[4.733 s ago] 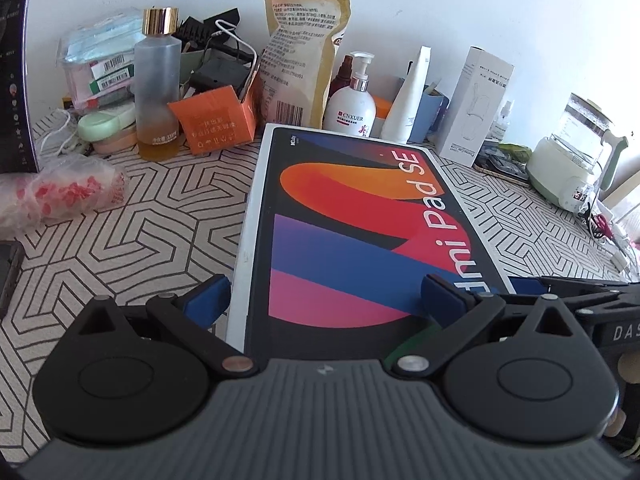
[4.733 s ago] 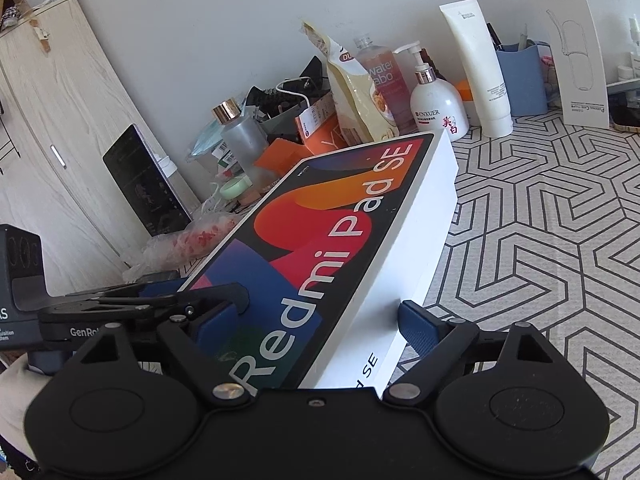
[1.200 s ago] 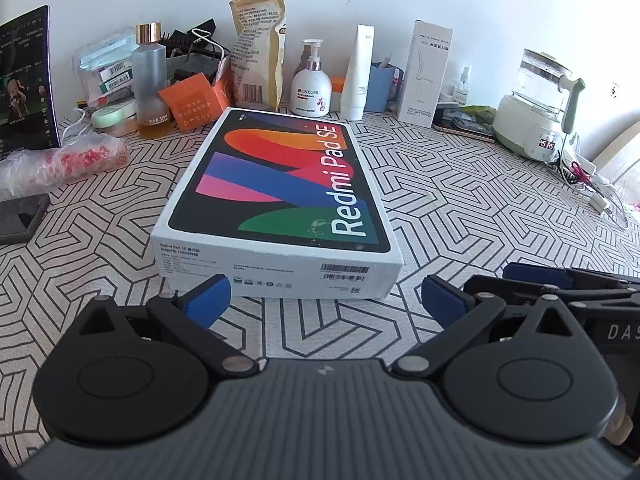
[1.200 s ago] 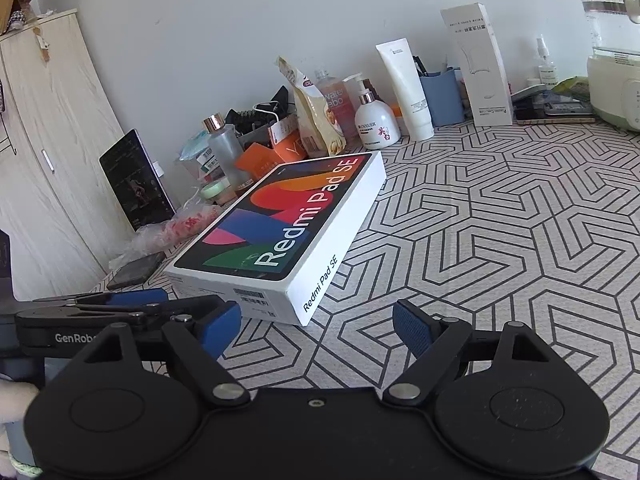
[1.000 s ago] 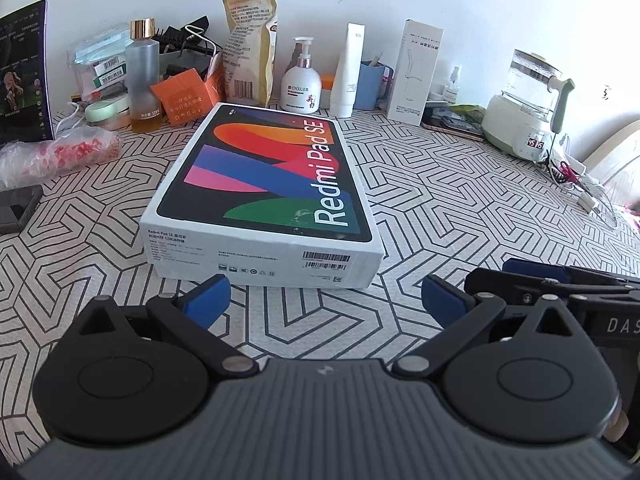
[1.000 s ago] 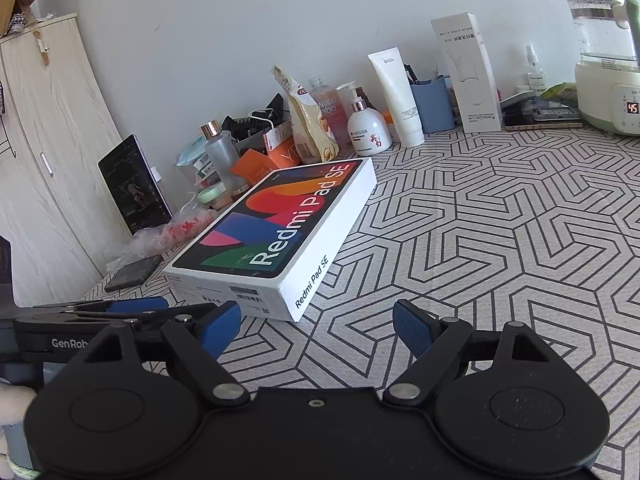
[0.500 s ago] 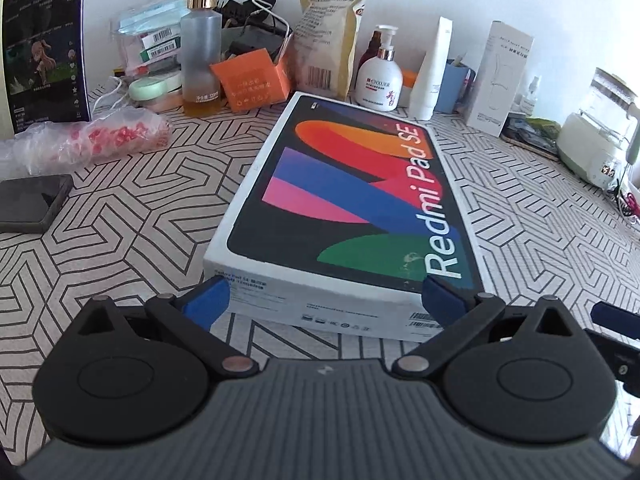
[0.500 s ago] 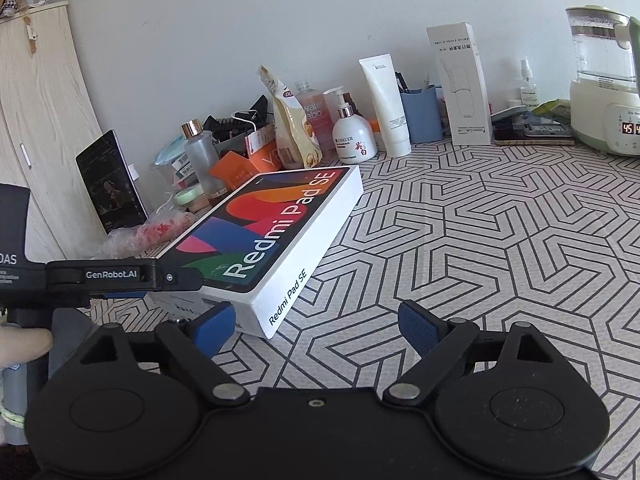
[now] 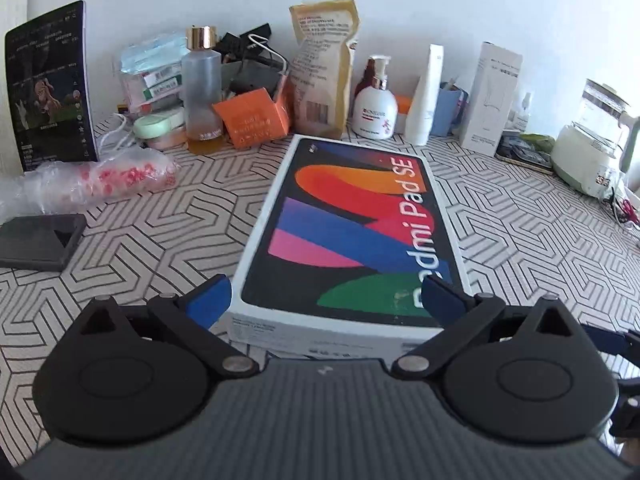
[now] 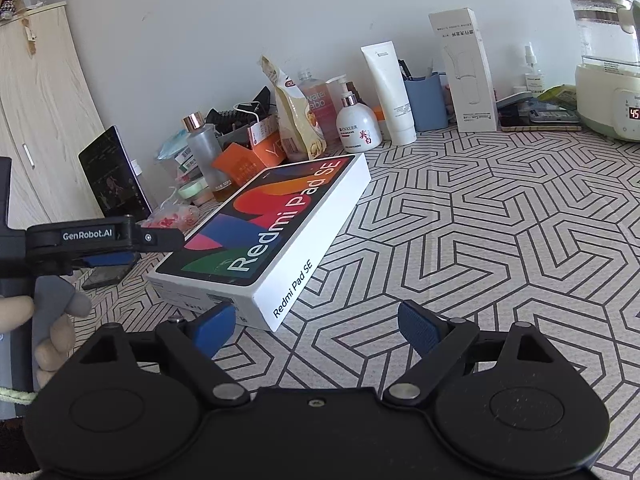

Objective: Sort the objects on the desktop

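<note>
With the left gripper (image 9: 326, 294) now drawn in close over the near end of the Redmi Pad SE box (image 9: 352, 236), where a second ago it sat well back with a strip of patterned tabletop between its fingers and the box, the approach looks like a fresh reach for the box; jaws spread wide, one blue pad at each near corner, nothing gripped; the box lies flat on the table (image 9: 520, 240), centre of the left wrist frame, long axis running away toward the clutter at the top; in the right wrist view the right gripper (image 10: 316, 326) is likewise released and empty, its left pad just at the box's near corner, lower centre of frame, little shifted from half a second ago; judgement: box set down but not yet at a final spot, sorting unfinished; beyond the far end, top of frame, stand an orange carton (image 9: 254, 122), a snack pouch (image 9: 324, 68) and a white pump bottle (image 9: 376, 106), close enough to block a push forward; a plastic bag (image 9: 92, 184) and a dark flat case (image 9: 38, 246) lie at left; kettle (image 9: 592, 152) at far right, well apart.
</note>
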### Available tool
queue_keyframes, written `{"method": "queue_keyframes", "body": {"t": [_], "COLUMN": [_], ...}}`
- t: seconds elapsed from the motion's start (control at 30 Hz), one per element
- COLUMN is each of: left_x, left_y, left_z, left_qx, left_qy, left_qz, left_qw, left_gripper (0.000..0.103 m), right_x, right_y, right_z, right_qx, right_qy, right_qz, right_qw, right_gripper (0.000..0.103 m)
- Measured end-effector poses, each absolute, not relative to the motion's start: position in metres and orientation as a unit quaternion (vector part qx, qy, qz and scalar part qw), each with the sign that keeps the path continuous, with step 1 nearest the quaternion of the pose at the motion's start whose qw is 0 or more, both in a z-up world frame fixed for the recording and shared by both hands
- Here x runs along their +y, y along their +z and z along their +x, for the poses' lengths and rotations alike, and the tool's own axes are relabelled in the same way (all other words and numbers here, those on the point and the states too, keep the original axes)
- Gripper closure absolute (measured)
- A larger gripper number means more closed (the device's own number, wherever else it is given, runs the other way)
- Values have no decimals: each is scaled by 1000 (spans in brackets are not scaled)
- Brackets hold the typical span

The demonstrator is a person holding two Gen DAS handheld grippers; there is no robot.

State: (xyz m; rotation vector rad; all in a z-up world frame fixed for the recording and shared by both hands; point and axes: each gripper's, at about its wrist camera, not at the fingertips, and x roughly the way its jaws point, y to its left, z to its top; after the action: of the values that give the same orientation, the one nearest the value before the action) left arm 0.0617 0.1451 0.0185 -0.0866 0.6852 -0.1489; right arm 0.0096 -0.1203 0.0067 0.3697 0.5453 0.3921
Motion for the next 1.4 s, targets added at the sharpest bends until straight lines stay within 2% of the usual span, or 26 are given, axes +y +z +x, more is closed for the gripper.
{"method": "queue_keyframes", "body": {"t": [0.13,0.4,0.73,1.13,1.4], "left_x": [137,122,105,105,100], "left_y": [7,15,0,13,18], "left_z": [52,23,8,-3,-12], "left_qx": [348,330,369,343,333], "left_qy": [-79,-88,-102,-101,-90], "left_qz": [-47,-21,-20,-55,-30], "left_qw": [933,940,924,932,938], "left_gripper": [0,0,0,0,0], "right_x": [-119,-115,-117,-120,-119], "right_y": [7,6,3,3,5], "right_z": [9,1,-18,-20,-23], "right_qx": [268,267,266,260,254], "right_qy": [193,196,206,196,189], "right_qz": [176,168,160,150,140], "right_qw": [927,928,928,933,938], "right_gripper": [11,11,11,11,11]}}
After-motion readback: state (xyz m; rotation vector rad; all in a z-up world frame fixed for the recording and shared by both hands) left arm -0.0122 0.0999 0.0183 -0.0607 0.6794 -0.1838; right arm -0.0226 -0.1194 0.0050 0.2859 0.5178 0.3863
